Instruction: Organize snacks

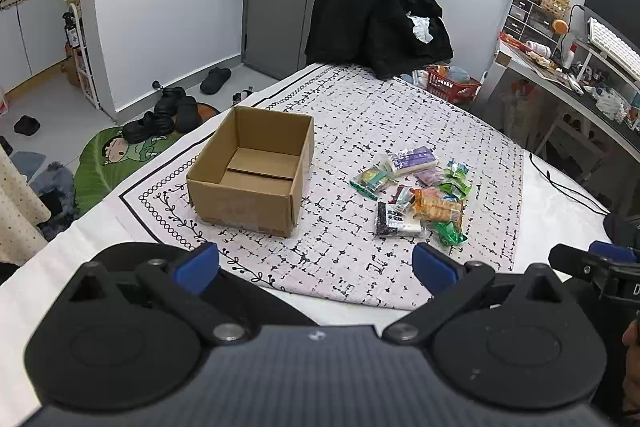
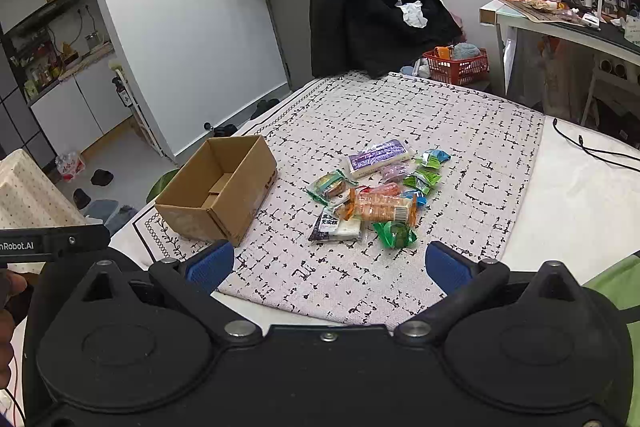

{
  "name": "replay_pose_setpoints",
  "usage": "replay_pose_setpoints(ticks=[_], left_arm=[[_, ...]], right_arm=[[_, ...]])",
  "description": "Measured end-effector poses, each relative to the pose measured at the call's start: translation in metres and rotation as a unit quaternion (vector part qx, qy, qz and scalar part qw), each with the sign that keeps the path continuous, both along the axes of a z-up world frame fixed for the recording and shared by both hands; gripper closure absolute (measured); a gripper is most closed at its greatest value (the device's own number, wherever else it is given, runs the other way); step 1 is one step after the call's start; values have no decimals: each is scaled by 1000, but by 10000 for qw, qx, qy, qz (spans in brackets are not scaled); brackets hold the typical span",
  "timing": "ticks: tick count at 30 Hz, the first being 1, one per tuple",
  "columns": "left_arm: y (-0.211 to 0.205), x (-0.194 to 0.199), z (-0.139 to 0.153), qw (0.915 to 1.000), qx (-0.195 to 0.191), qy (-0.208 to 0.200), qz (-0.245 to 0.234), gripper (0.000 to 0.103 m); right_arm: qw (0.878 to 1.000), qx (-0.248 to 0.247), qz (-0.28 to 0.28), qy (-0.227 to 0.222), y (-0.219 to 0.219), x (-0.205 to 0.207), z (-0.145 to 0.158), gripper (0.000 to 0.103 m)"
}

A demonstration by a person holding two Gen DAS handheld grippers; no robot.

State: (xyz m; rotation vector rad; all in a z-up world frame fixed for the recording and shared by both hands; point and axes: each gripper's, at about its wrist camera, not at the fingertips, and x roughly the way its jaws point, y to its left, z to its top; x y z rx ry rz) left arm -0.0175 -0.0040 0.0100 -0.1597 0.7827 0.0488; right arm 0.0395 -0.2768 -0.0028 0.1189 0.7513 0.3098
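Both grippers hover at the near edge, left gripper (image 1: 316, 261) and right gripper (image 2: 330, 267) spread wide, holding nothing | cardboard box (image 1: 252, 171) empty, left of the pile | snack pile (image 2: 378, 189) loose on patterned cloth (image 2: 460, 131), ahead of the right gripper, likely nearer | green packet (image 2: 396, 234) closest to its fingers

Bare patterned cloth (image 2: 360, 279) is lying open between both wide-spread grippers and the snack pile (image 2: 376, 195). A cardboard box (image 1: 252, 171) is standing just left of the pile, top open, an uncluttered strip separating them.
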Motion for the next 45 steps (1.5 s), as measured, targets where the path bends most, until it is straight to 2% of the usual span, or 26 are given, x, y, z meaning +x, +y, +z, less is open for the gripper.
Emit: replay_pose_setpoints(ticks=[33, 45], left_arm=[[4, -4, -3, 9998, -63, 70, 177, 1], [-2, -2, -4, 9999, -13, 123, 109, 1]], right_arm=[[9999, -52, 98, 28, 6, 0, 2, 0], [10000, -38, 30, 2, 3, -2, 5, 0]])
